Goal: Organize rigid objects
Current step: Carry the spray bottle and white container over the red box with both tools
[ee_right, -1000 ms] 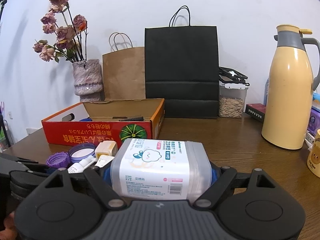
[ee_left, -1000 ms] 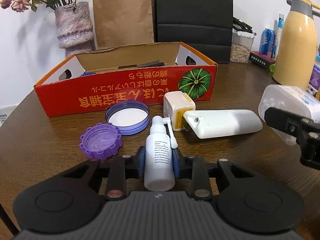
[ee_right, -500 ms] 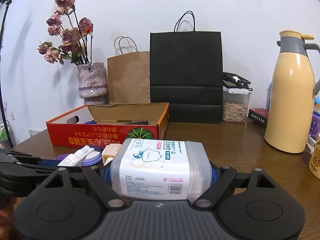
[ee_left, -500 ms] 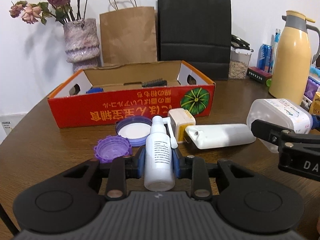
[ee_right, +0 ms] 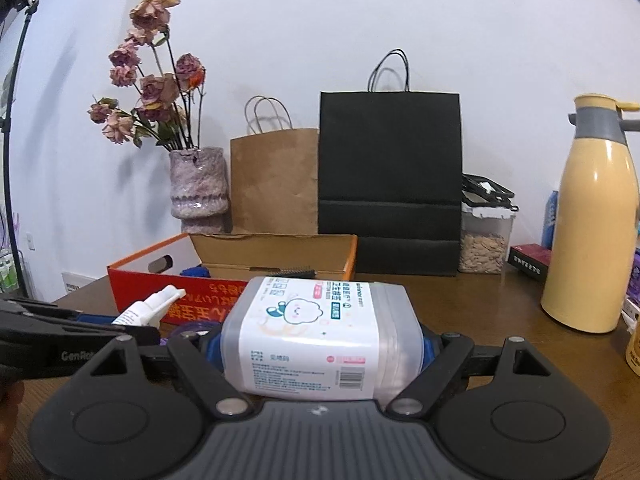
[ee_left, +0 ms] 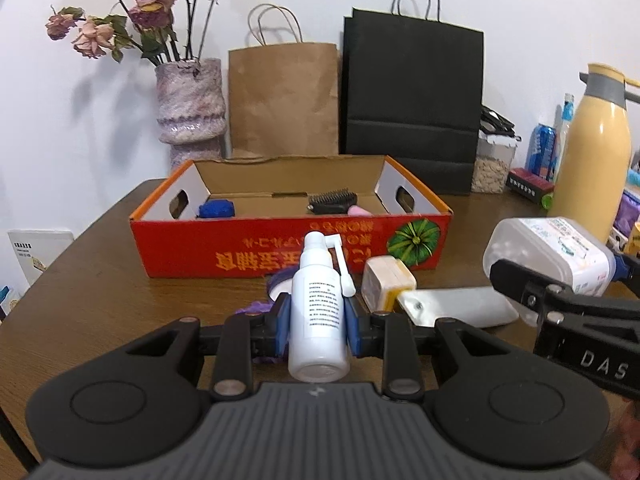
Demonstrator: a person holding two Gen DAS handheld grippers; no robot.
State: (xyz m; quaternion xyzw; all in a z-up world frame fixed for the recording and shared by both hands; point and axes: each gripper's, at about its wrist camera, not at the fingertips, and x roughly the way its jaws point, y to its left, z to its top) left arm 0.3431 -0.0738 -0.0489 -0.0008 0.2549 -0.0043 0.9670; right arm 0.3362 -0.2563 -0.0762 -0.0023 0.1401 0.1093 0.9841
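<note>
Item: left gripper, its blue pads clamping a white spray bottle; the bottle is bearing a block of small black print, too fine to read, its nozzle pointing to 12 o'clock; "GenRob…" is showing on this gripper's side in the right wrist view.

Item: right gripper, gripping a clear plastic tub by its sides; the tub's label is showing a cartoon animal, a barcode and small Chinese print; "DAS" is reading on the gripper's arm in the left wrist view.

Item: red cardboard box, open, lying on the counter at 12 o'clock of the bottle, carrying upside-down yellow Japanese lettering and a green pumpkin picture; a black brush and a blue object are lying inside.

Item: white-and-yellow device, lying between both grippers; purple lids are hiding partly behind the bottle.

Item: vase of dried roses, brown bag, black bag, yellow thermos, all standing beyond the box.
</note>
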